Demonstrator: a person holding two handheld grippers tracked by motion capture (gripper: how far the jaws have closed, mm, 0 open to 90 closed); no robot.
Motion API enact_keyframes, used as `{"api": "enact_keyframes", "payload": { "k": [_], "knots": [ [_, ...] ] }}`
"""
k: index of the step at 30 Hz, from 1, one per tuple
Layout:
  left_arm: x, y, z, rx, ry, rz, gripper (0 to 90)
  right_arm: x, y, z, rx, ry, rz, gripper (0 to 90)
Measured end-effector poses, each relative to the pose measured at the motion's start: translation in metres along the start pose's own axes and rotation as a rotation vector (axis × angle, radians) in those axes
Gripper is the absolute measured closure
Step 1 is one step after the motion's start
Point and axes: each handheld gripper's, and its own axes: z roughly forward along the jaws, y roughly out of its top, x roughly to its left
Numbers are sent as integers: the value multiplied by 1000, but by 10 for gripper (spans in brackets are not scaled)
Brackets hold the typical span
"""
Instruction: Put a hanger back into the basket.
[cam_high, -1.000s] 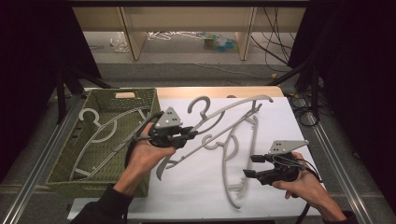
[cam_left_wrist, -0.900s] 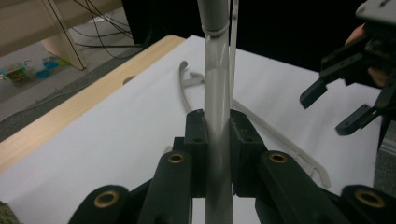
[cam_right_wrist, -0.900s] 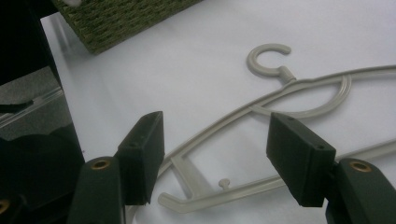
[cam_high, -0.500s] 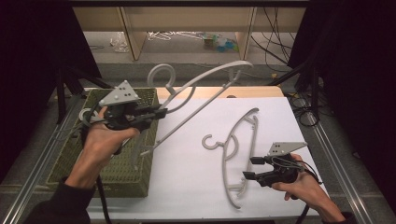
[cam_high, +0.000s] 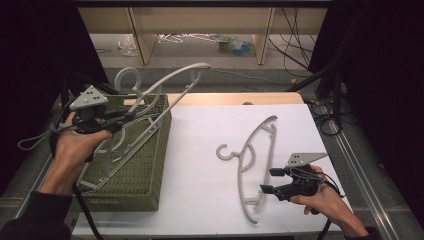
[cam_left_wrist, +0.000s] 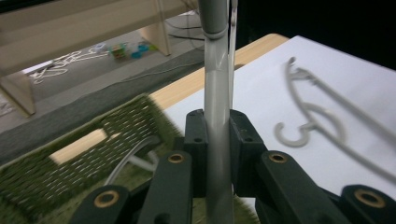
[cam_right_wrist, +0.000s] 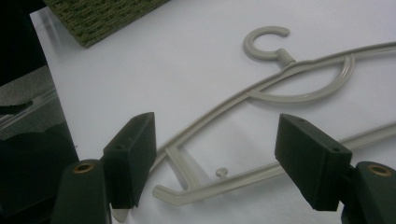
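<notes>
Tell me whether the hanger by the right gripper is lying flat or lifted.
Flat. The hanger lies on the white table, and the right gripper stands open around its end without pressing it.

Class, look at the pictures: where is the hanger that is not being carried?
In the high view the loose hanger lies flat on the white table, right of the green basket, its lower end just in front of the right gripper.

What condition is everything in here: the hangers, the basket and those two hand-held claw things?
Held hanger: lifted, tilted above the basket.
Table hanger: lying flat, free.
Basket: open, hangers inside.
Left gripper: shut on the held hanger.
Right gripper: open, jaws just widened astride the table hanger's end.
</notes>
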Motion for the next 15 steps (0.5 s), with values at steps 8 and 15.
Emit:
{"api": "enact_keyframes", "payload": {
  "k": [8,15],
  "knots": [
    [29,-24,-3,26,70,-20,794,0,0,2,13,-2,8,262],
    [53,-50,-16,49,126,-53,794,-2,-3,3,25,-4,28,253]
  ]
}}
